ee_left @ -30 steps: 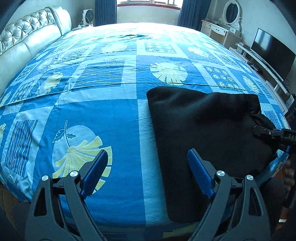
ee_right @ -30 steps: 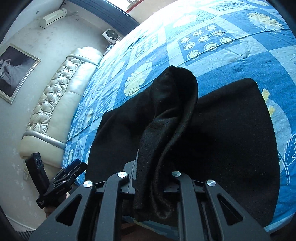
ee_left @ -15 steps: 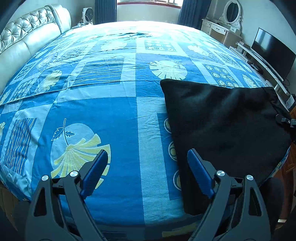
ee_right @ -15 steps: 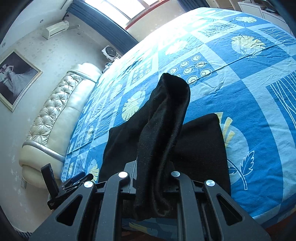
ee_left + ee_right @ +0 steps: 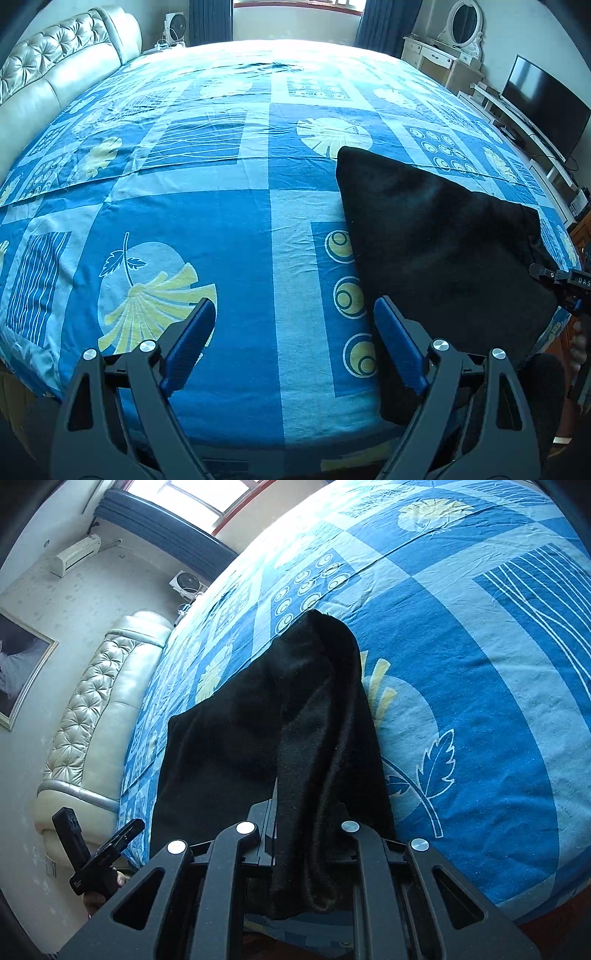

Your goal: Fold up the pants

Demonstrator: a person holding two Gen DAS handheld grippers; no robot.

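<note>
Black fabric fills the clamp of the right gripper: its jaws are pinched nearly together on a bunched fold of the pants, which rises from between the fingers in a hump and spreads away as a flat dark panel on the bedspread. The pads themselves are buried under the cloth, so how much of it they catch cannot be told.

Nearest in the left wrist view, the left gripper stands wide apart with nothing between its blue pads; it hovers over the bedspread near the bed's front edge. Its right finger lies just beside the near corner of the pants, though whether it touches the cloth is hard to say.

Beyond it the pants lie as a folded dark slab on the right half of the bed, one corner pointing toward the middle. At the far right edge the right gripper's tip meets the cloth's corner.

Farther off stand a tufted headboard, a dresser with an oval mirror, and a television.
</note>
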